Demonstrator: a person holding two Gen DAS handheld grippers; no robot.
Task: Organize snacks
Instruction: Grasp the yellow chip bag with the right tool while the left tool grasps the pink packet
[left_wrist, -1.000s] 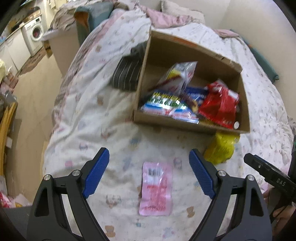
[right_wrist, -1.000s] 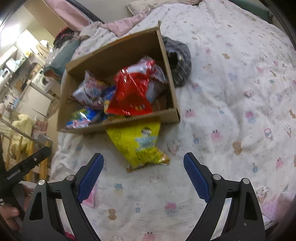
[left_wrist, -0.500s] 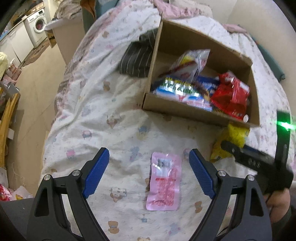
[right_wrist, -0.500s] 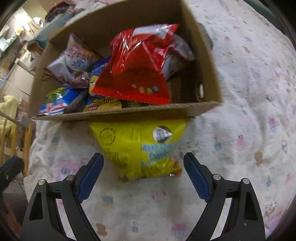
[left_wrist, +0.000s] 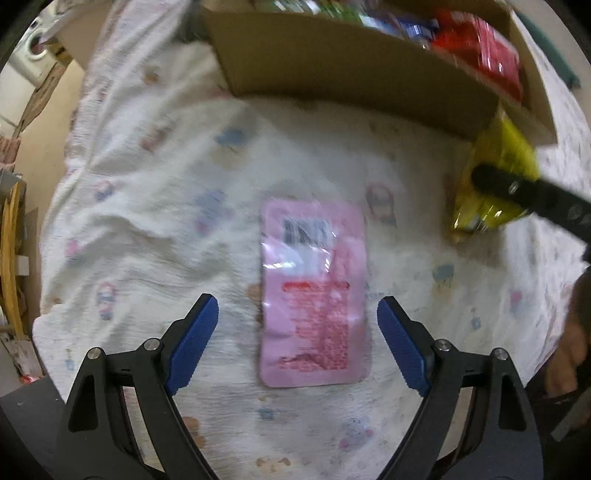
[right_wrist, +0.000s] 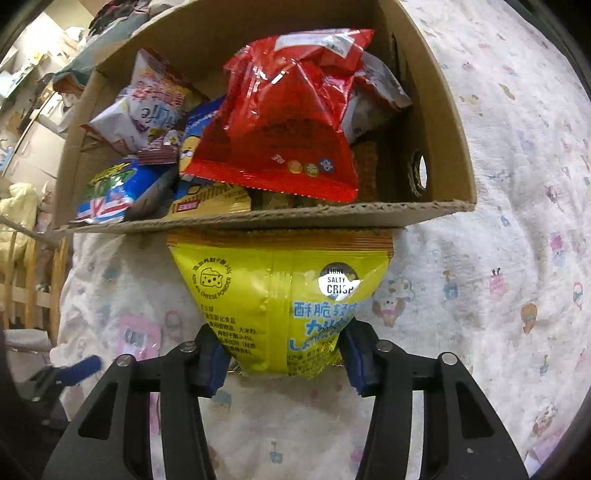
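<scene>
Yellow bag now pinched by right gripper jaws that just closed; left gripper stays spread.

Left gripper, pointing straight down, jaws spread wide with blue pads apart and nothing pressed between them; right gripper, angled steeply down, jaws just closed inward, pads pinching a yellow snack bag at 12 o'clock.

Both wrist views look down closely, sharing the cardboard box.
</scene>
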